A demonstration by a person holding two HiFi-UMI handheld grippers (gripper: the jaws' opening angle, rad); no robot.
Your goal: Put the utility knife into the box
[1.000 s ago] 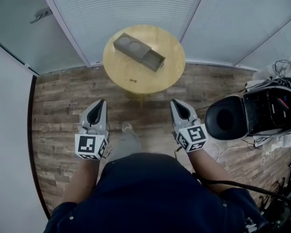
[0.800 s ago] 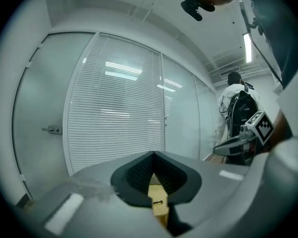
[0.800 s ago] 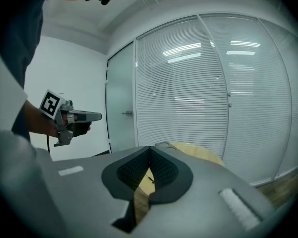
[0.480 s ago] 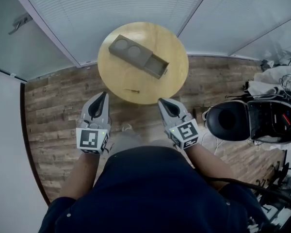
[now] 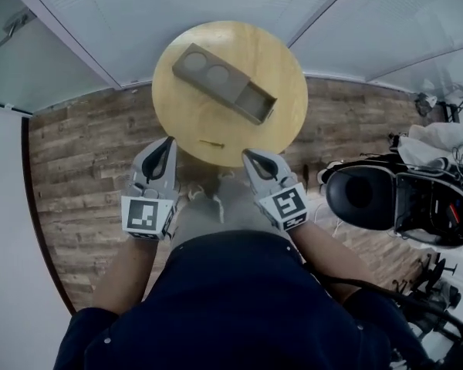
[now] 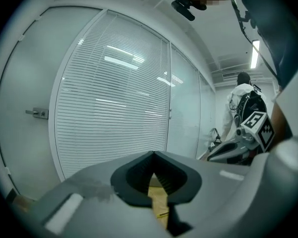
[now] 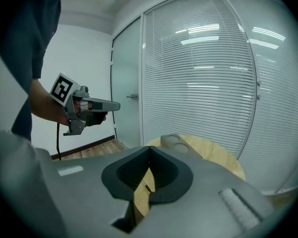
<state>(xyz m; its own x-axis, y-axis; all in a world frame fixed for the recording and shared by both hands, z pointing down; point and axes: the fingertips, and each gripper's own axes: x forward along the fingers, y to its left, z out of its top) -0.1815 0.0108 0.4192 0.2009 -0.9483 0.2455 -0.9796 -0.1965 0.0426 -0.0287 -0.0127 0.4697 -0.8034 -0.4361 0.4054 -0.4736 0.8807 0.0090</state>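
Observation:
A small utility knife (image 5: 211, 142) lies near the front edge of the round wooden table (image 5: 285, 72). Behind it a long grey box (image 5: 224, 83) sits at a slant, with two round recesses and an open compartment (image 5: 256, 102) at its right end. My left gripper (image 5: 168, 142) hovers shut and empty just left of the table's front edge. My right gripper (image 5: 249, 156) is shut and empty at that edge, right of the knife. The right gripper view looks over shut jaws (image 7: 150, 148) to the table (image 7: 216, 157), the box (image 7: 171, 141) and the left gripper (image 7: 92, 108).
Glass walls with white blinds (image 5: 177, 6) close in behind the table. A black round seat (image 5: 360, 196) and a pile of gear with cables (image 5: 440, 206) stand on the wooden floor (image 5: 77, 145) at the right. A door handle (image 5: 13, 24) shows at the far left.
The person has stepped closer to the table. Both grippers have come forward to its front edge, the right one drawing in beside the knife. Both stay shut.

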